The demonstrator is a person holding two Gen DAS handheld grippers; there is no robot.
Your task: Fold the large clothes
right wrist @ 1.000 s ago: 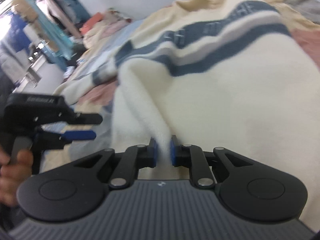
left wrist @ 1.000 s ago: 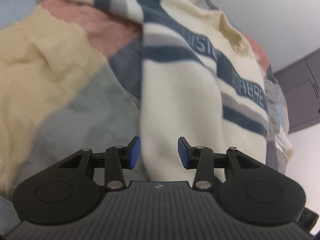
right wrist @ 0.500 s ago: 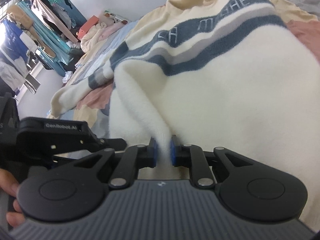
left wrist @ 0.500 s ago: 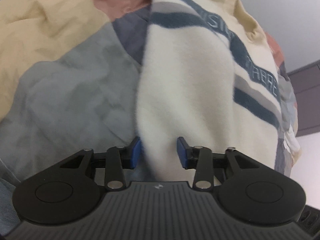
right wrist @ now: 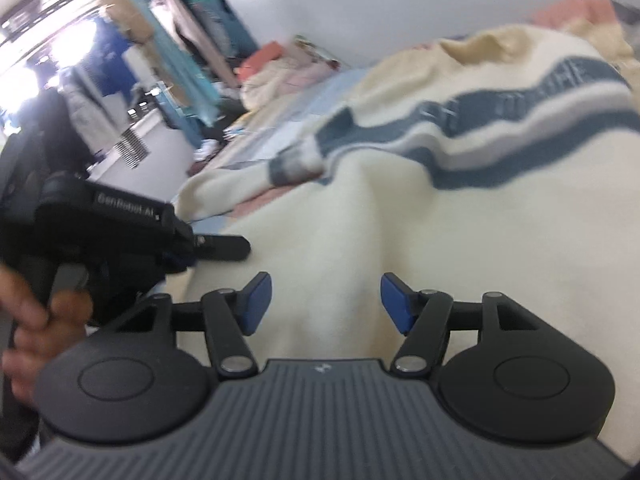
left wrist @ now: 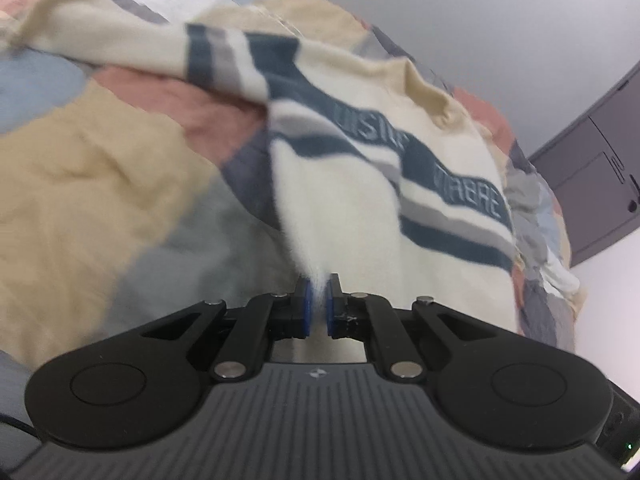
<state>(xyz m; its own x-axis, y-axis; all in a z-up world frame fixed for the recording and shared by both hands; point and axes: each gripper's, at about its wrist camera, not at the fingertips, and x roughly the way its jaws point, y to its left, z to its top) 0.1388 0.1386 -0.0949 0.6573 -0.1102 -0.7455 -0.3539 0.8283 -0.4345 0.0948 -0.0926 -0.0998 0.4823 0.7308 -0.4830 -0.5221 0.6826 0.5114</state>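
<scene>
A cream sweater (left wrist: pixel 440 240) with dark blue and grey stripes and lettering lies spread on a patchwork bed cover (left wrist: pixel 88 184). My left gripper (left wrist: pixel 316 300) is shut on a pinched fold of the sweater's cream hem, and the cloth rises in a ridge from its blue pads. In the right wrist view the same sweater (right wrist: pixel 460 232) fills the middle and right. My right gripper (right wrist: pixel 326 300) has its jaws opening, wide apart, with the cream cloth lying below them and neither pad pressing on it. At the left of that view a hand holds the left gripper's black body (right wrist: pixel 112 240).
A dark grey cabinet (left wrist: pixel 600 160) stands against the wall at the right of the left wrist view. Beyond the bed in the right wrist view are a heap of clothes (right wrist: pixel 280 72), hanging garments (right wrist: pixel 180 40) and a bright window area.
The left gripper closed on the sweater's hem fold and lifted it. The right gripper, which had pinched a fold of the cloth, let go and its jaws spread wide.
</scene>
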